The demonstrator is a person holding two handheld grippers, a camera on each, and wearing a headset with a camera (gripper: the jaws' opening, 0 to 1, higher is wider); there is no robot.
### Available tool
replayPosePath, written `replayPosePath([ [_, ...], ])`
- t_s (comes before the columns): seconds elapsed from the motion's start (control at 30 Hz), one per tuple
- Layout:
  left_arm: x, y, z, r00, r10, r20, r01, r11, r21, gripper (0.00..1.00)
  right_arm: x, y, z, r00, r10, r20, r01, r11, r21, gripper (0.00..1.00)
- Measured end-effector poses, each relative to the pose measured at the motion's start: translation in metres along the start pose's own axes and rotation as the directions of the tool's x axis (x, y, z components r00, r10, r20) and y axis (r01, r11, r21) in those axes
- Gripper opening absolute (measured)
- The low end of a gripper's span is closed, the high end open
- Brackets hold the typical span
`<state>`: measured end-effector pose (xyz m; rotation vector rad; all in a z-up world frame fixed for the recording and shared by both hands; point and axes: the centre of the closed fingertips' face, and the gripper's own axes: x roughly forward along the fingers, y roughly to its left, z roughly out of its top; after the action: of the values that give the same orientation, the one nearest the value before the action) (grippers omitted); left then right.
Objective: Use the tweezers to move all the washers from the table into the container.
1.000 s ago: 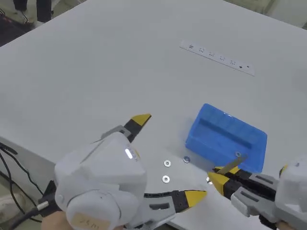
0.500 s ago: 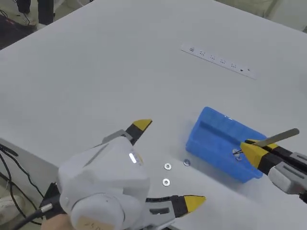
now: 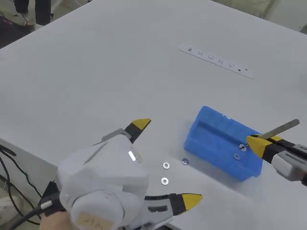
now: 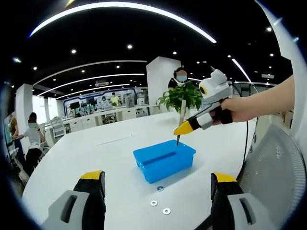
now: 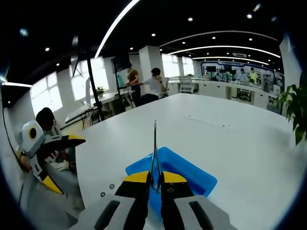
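Observation:
The blue container (image 3: 218, 136) sits on the white table, with a washer (image 3: 236, 156) lying inside it. Three washers (image 3: 166, 165) rest on the table just in front of the container's near left corner. My right gripper (image 3: 256, 144) is shut on the metal tweezers (image 3: 283, 128), and their tip hangs over the container's right part. The right gripper view has the tweezers (image 5: 154, 143) pointing at the container (image 5: 192, 175). My left gripper (image 3: 166, 161) is open, low over the table, with its jaws either side of the loose washers (image 4: 153, 202).
A white power strip (image 3: 216, 60) lies flat on the table beyond the container. The table's near edge runs at the lower left, where cables (image 3: 12, 163) hang. Other people are at desks far off in the room (image 5: 156, 79).
My right gripper has carried the tweezers from the table in front of the container up and over its right part. The left gripper has barely moved.

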<state>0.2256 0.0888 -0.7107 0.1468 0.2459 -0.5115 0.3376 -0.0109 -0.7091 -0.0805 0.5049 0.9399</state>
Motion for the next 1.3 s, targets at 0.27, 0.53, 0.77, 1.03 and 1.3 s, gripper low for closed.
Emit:
replayPosePath([
  [0.27, 0.001, 0.0, -0.002, 1.0, -0.002, -0.007, 0.002, 1.0, 0.001, 0.92, 0.014, -0.019, -0.005, 0.9988, -0.03, -0.039, 0.032, 0.999, 0.031, 0.04],
  [0.53, 0.0, 0.001, -0.002, 1.0, 0.003, -0.006, -0.003, 1.0, -0.002, 0.92, 0.033, -0.029, -0.024, 0.995, -0.037, -0.093, 0.043, 0.997, 0.061, 0.04],
  [0.77, 0.0, 0.0, -0.004, 0.9998, -0.001, -0.019, 0.001, 1.0, 0.001, 0.9, 0.045, -0.034, -0.046, 0.9889, -0.04, -0.143, 0.047, 0.998, 0.042, 0.04],
  [1.03, 0.0, -0.001, -0.004, 0.9998, -0.005, -0.02, 0.004, 1.0, -0.003, 0.89, 0.045, -0.032, -0.053, 0.989, -0.032, -0.144, 0.042, 0.997, 0.068, 0.04],
  [1.3, 0.0, -0.001, -0.004, 0.9997, -0.007, -0.024, 0.007, 1.0, -0.001, 0.88, 0.047, -0.035, -0.055, 0.9897, -0.042, -0.137, 0.054, 0.995, 0.087, 0.04],
])
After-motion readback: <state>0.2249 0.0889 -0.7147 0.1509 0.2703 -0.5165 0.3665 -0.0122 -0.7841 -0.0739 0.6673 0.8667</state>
